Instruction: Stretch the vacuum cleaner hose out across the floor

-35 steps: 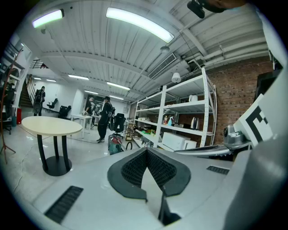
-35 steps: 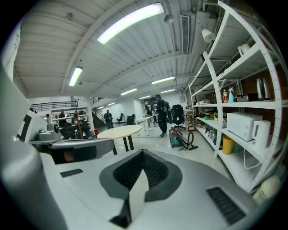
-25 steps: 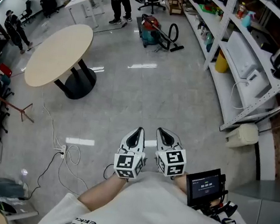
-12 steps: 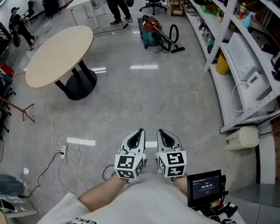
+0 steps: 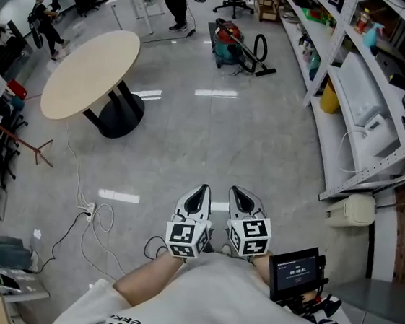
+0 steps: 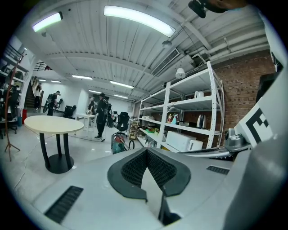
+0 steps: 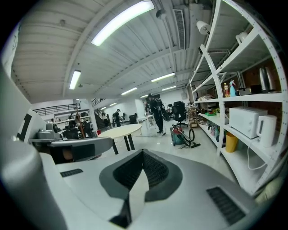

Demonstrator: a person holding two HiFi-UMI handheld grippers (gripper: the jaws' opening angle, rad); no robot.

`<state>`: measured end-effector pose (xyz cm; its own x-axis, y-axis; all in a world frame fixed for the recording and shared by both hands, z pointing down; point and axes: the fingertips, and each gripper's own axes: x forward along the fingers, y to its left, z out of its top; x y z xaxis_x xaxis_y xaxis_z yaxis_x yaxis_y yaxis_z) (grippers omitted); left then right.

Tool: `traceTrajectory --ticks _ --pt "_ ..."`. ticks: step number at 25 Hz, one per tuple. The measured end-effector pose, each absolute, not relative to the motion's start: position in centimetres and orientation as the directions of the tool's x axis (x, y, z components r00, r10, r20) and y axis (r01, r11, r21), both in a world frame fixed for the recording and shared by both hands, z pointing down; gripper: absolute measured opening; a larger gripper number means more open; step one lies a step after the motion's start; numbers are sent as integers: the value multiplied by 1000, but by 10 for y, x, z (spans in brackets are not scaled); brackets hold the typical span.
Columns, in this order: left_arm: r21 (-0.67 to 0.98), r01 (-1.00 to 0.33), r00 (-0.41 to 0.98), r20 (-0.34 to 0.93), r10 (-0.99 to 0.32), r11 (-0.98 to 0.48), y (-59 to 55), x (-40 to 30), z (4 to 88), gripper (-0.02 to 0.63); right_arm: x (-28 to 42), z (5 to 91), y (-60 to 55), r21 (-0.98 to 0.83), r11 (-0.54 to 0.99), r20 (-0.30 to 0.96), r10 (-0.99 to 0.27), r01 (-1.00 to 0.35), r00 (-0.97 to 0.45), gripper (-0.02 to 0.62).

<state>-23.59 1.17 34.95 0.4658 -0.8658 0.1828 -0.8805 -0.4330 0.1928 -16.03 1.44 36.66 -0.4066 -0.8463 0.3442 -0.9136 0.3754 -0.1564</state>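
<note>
Since the earlier frame, the vacuum cleaner [image 5: 230,36] is seen slightly nearer, still far across the floor [image 5: 212,137]. The left claw [image 5: 199,191] and right claw [image 5: 241,193] are clenched, empty. The hose [image 7: 192,135], probably looped, is shown clearly in the right gripper view and is partly hidden in the left one.

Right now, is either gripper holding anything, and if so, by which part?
Nothing is held. The left gripper and the right gripper are both shut and empty; the vacuum cleaner and its hose sit untouched, far from both.
</note>
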Motion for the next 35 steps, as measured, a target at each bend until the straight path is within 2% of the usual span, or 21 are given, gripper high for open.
traceTrajectory --ticks 13,26,35 --pt "237 -848 518 187 -835 -473 -122 -225 362 3 -152 382 -108 -152 310 386 -855 -939 -345 2" --pt "251 -798 592 158 -790 -548 -298 -271 350 2 -200 368 -287 -113 253 386 -880 -961 -277 2" --pt "271 -799 590 175 -788 -537 -374 -270 360 2 -200 377 -368 -116 270 398 -869 -956 -294 2"
